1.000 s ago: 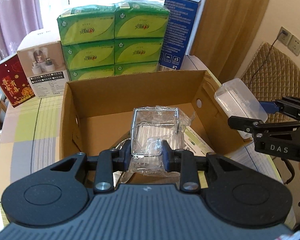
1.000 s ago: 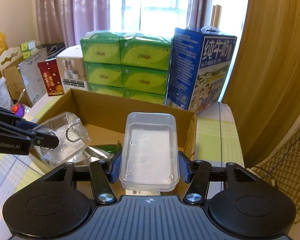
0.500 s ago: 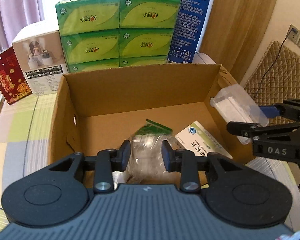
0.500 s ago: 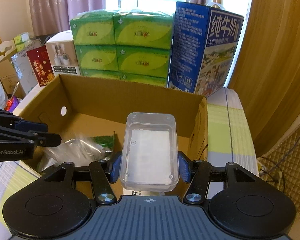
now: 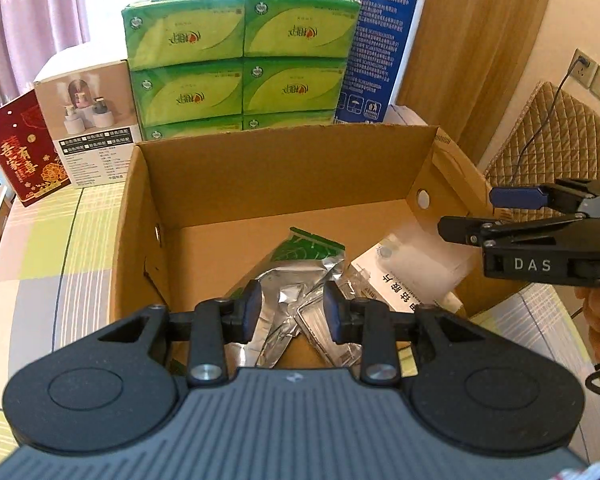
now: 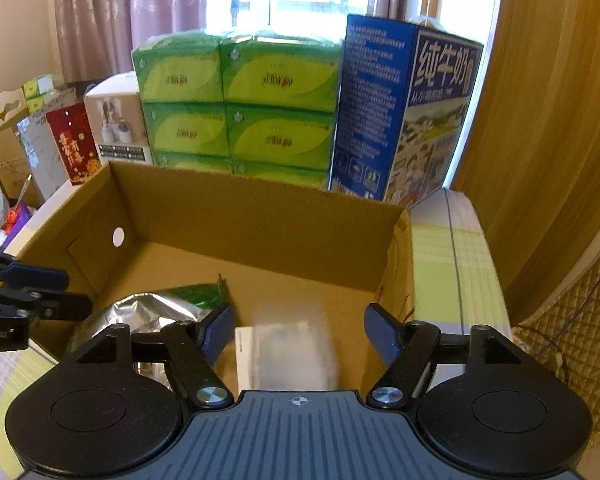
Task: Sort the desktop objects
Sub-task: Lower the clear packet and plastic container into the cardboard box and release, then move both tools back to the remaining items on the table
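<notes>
Both grippers hung empty over the brown cardboard box (image 6: 260, 216): right gripper (image 6: 298, 330) wide apart above the blurred clear plastic container (image 6: 296, 348) at lower centre, left gripper (image 5: 288, 312) parted. The drop-off step looked done; next came fetching another item.

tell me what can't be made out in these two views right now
- Clear plastic container: motion-blurred in the right wrist view; whether it has landed is unclear.
- White medicine box: text partly hidden behind the left gripper.
- Cardboard box: near floor hidden by both gripper bodies.

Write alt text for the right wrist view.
The open right hand-held gripper hangs over a brown cardboard box, where a blurred clear plastic container sits beside a silver foil pouch. Green tissue packs stand behind.
</notes>
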